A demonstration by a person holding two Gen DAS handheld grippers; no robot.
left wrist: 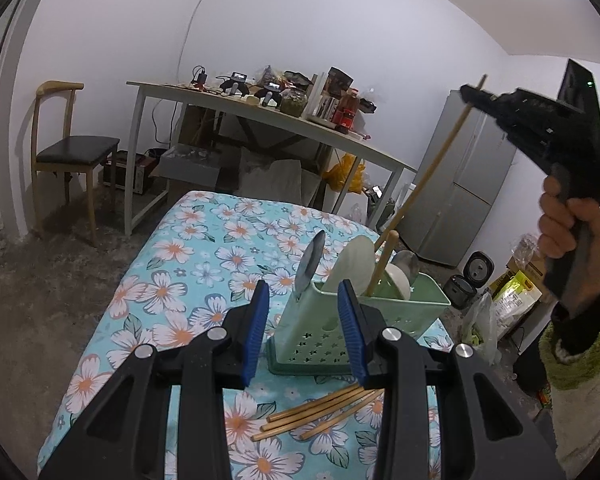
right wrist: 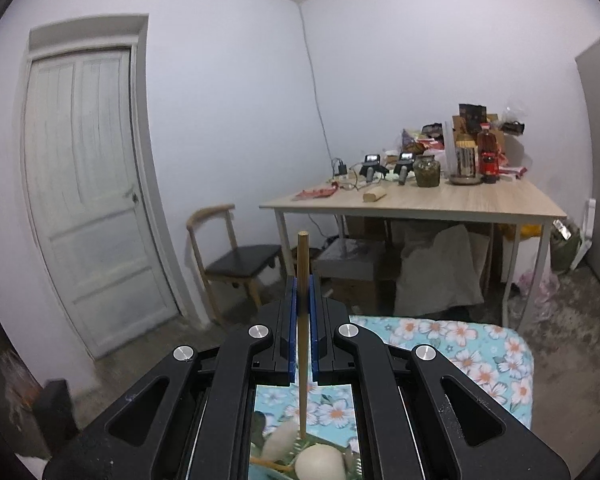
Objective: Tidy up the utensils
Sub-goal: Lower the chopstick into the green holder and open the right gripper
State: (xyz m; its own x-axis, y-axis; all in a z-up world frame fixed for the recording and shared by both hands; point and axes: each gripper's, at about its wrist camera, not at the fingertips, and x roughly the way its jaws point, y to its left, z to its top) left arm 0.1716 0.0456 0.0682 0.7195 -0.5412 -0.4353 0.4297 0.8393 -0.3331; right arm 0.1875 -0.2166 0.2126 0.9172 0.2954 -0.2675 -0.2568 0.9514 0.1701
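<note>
A green utensil holder point(left wrist: 332, 332) stands on the floral tablecloth point(left wrist: 204, 264). It holds a metal spoon point(left wrist: 310, 262), white spoons point(left wrist: 354, 260) and one chopstick point(left wrist: 382, 264). Several loose chopsticks point(left wrist: 320, 410) lie in front of the holder. My left gripper point(left wrist: 304, 328) is open and empty, just in front of the holder. My right gripper point(right wrist: 303, 294), also in the left wrist view point(left wrist: 474, 94), is shut on a chopstick point(right wrist: 302, 320) and holds it above the holder, its lower tip at the holder's rim point(left wrist: 424, 184). The holder's contents show below in the right wrist view point(right wrist: 320, 460).
A wooden table point(right wrist: 420, 202) cluttered with jars, bottles and boxes stands behind. A chair point(left wrist: 66, 152) is at the left wall, a fridge point(left wrist: 460, 184) at the right, a door point(right wrist: 88, 200) beyond. Bags and boxes lie on the floor.
</note>
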